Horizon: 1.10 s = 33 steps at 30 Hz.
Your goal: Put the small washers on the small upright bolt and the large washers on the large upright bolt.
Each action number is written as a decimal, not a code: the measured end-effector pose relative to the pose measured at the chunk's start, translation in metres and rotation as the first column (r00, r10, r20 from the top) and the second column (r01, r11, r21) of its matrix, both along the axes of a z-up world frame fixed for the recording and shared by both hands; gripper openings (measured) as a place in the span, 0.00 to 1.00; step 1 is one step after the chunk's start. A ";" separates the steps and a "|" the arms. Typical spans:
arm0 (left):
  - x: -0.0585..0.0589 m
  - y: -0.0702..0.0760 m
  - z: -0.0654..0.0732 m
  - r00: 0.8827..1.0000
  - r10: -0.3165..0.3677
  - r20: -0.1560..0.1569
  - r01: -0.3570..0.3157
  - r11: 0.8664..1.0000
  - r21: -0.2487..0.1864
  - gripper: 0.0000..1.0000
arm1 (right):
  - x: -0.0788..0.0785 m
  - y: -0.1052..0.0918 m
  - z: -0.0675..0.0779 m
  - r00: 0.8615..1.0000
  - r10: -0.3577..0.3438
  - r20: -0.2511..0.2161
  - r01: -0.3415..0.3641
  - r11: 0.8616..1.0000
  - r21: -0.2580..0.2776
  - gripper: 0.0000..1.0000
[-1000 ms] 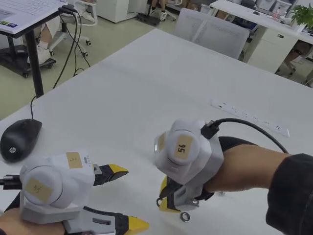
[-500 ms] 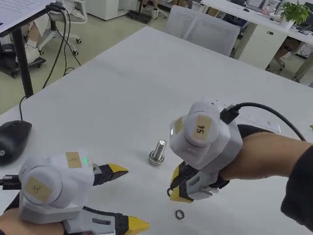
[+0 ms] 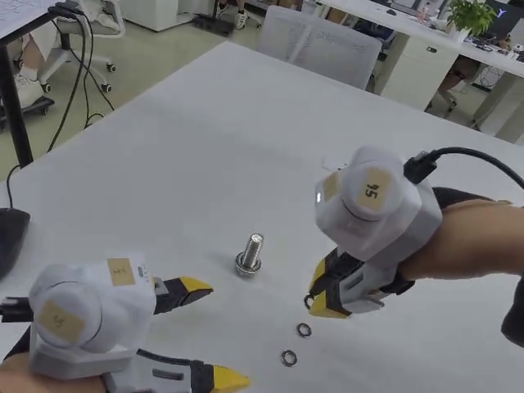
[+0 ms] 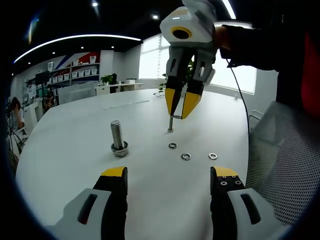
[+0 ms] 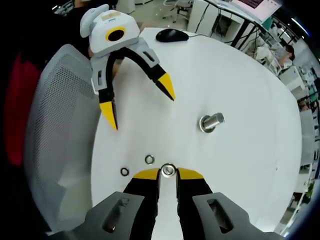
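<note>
White table (image 4: 70, 125) with an upright bolt (image 4: 118, 142) and washers (image 4: 186, 156).
Bolt stands ahead of left gripper (image 4: 170, 172) left jaw; washers lie toward right jaw.

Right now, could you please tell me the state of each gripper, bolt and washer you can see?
left gripper: open, holding nothing.
right gripper: shut on a washer, raised off the table.
large bolt: upright, shaft bare.
small bolt: upright, just below the right gripper's tips.
loose washers: lying flat on the table, on neither bolt.
</note>
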State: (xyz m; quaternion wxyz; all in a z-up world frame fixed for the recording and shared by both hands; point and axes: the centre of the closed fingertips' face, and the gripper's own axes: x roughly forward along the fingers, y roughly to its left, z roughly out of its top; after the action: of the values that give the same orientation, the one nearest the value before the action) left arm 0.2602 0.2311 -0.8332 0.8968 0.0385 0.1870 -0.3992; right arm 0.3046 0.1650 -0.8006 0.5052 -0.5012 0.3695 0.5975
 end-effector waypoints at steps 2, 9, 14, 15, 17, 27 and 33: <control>0.001 -0.001 0.000 1.000 -0.005 -0.001 0.005 1.000 0.002 0.66 | 0.003 -0.004 0.002 1.000 -0.007 0.004 0.007 1.000 -0.001 0.13; 0.004 -0.007 -0.001 1.000 -0.023 -0.004 0.023 1.000 0.000 0.66 | 0.013 -0.017 0.012 0.999 -0.035 0.023 0.036 0.999 -0.006 0.13; 0.006 -0.009 0.000 0.999 -0.032 -0.003 0.032 1.000 -0.001 0.66 | 0.022 -0.027 0.018 0.998 -0.057 0.038 0.058 0.998 -0.013 0.13; 0.007 -0.009 0.000 0.999 -0.034 -0.004 0.034 0.999 -0.001 0.66 | 0.023 -0.029 0.018 0.997 -0.060 0.040 0.061 0.998 -0.016 0.13; 0.007 -0.010 0.000 0.999 -0.036 -0.004 0.036 0.999 -0.004 0.66 | 0.026 -0.033 0.020 0.997 -0.068 0.045 0.069 0.997 -0.021 0.13; 0.009 -0.010 -0.001 0.999 -0.046 -0.006 0.046 0.999 -0.004 0.66 | 0.042 -0.050 0.022 0.992 -0.110 0.064 0.113 0.993 -0.042 0.13; 0.009 -0.009 -0.002 0.999 -0.045 -0.011 0.045 0.999 -0.003 0.66 | 0.050 -0.056 0.018 0.990 -0.129 0.061 0.132 0.990 -0.053 0.13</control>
State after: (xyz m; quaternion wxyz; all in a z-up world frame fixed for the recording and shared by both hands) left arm 0.2692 0.2222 -0.8352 0.8867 0.0392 0.1904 -0.4195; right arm 0.3543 0.1086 -0.7826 0.5391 -0.5072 0.4039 0.5375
